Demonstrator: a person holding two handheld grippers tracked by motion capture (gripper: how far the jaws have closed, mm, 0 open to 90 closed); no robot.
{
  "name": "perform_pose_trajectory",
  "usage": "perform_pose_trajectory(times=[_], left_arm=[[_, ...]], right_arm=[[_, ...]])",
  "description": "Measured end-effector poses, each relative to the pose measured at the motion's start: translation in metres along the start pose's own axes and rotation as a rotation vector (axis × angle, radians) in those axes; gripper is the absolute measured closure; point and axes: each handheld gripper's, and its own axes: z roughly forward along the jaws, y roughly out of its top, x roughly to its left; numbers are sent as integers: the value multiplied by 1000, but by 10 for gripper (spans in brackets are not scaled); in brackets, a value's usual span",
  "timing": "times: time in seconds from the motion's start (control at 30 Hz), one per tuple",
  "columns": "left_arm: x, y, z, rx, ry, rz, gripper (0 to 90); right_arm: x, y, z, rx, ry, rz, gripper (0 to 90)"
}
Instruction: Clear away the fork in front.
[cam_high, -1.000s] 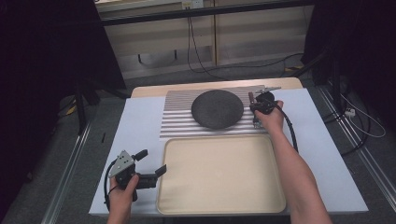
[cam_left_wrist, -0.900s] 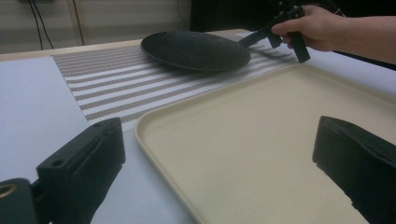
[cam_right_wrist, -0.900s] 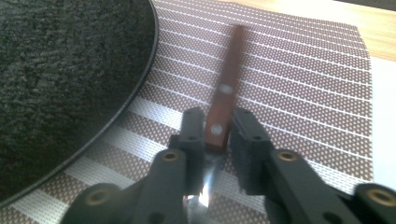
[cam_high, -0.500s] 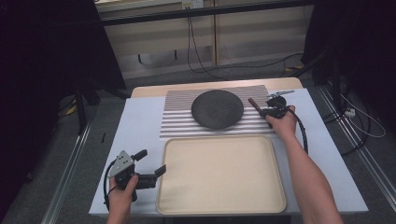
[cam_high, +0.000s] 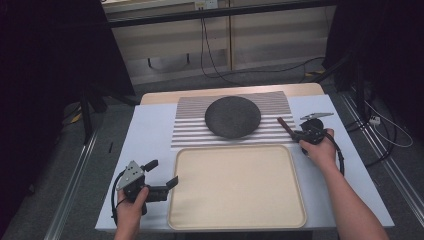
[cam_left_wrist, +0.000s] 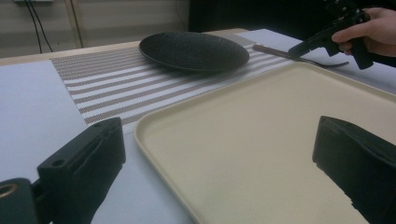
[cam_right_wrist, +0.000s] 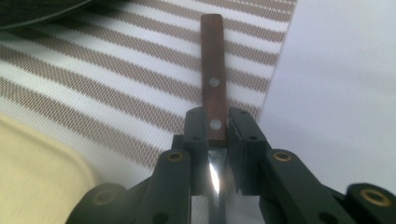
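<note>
White table (cam_high: 150, 135), striped mat (cam_high: 190, 131), knife in my right gripper (cam_right_wrist: 217, 122)
Its jaws clamp the wooden-handled knife (cam_right_wrist: 212, 79) over the mat's edge beside the dark plate (cam_high: 233, 116); my left gripper (cam_high: 161, 176) gapes near the tray (cam_high: 235, 220)

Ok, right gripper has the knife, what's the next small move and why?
Probably carry the knife over the tray and set it down. The right gripper is clamped on its wooden handle beside the plate, and the left gripper waits open at the tray's edge.
</note>
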Motion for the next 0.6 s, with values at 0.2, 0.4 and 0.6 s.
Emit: perform_pose_trajectory(times=[0.2,0.4,0.6], left_arm=[[-4,2,0,-3,-2,12,27],[-9,2,4,7,-11,22,27],[-10,3,5,4,-13,18,28]], right_arm=[[7,-13,-14,12,-3,-18,783],[14,-21,-21,23,-31,-34,770],[12,-20,-20,37,-17,-34,770]])
